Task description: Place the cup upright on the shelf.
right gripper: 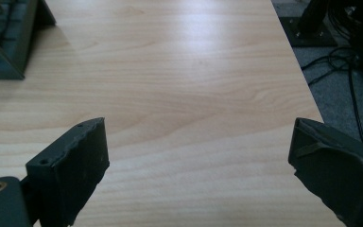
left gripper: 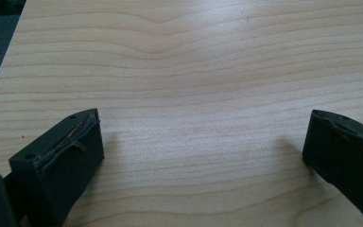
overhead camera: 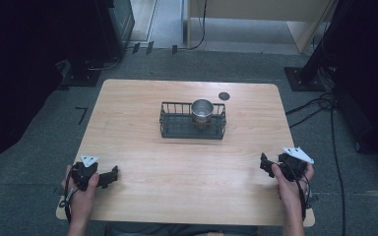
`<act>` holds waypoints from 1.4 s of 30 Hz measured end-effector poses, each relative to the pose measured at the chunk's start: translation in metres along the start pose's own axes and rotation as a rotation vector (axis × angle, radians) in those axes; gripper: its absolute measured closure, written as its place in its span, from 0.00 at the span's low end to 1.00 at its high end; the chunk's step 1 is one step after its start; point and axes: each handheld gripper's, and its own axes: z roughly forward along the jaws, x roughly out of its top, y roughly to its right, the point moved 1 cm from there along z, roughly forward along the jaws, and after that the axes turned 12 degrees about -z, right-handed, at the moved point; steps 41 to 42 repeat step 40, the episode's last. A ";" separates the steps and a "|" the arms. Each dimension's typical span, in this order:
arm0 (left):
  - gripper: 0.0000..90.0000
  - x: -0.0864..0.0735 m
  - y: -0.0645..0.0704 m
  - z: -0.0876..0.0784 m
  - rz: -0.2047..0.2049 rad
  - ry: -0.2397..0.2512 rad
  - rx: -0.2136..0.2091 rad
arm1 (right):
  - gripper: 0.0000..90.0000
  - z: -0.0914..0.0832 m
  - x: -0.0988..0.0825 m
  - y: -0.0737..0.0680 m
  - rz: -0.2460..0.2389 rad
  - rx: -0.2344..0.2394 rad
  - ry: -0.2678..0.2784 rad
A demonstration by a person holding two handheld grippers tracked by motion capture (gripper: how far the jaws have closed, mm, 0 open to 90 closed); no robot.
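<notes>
A: What is seen at the left of the wooden table (overhead camera: pixel 142 147)?

B: The left gripper (overhead camera: pixel 112 175) is held low over the near left corner, gripped by the left hand (overhead camera: pixel 81 189). In the left gripper view its jaws are spread wide apart, and bare wood is seen between them; nothing is clamped.

A: And in the middle?

B: A black wire basket (overhead camera: pixel 174 125) is placed past the centre of the table, well apart from both grippers. A metal cup (overhead camera: pixel 202 110) is stood upright in the basket's right half. Just behind the basket's right end, a small dark round disc (overhead camera: pixel 224 96) is laid on the wood.

A: What is found at the right?

B: The right gripper (overhead camera: pixel 265 163) is held by the right hand (overhead camera: pixel 285 182) near the right edge of the table. In the right gripper view its jaws are likewise parted, with only tabletop between them. A corner of the basket (right gripper: pixel 4 42) is caught at the upper left of that view, far from the jaws. Cables (overhead camera: pixel 320 105) are seen on the grey floor beyond the table's right edge.
</notes>
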 end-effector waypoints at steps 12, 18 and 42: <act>0.00 0.000 0.000 0.000 0.000 0.000 0.000 | 0.06 0.001 -0.031 0.013 0.022 -0.018 -0.056; 0.00 0.000 0.000 0.000 -0.001 0.000 0.000 | 0.07 0.000 -0.044 0.017 0.014 -0.016 -0.078; 0.00 0.000 0.000 0.000 0.000 0.000 0.000 | 0.08 -0.006 -0.060 0.017 -0.035 0.026 -0.098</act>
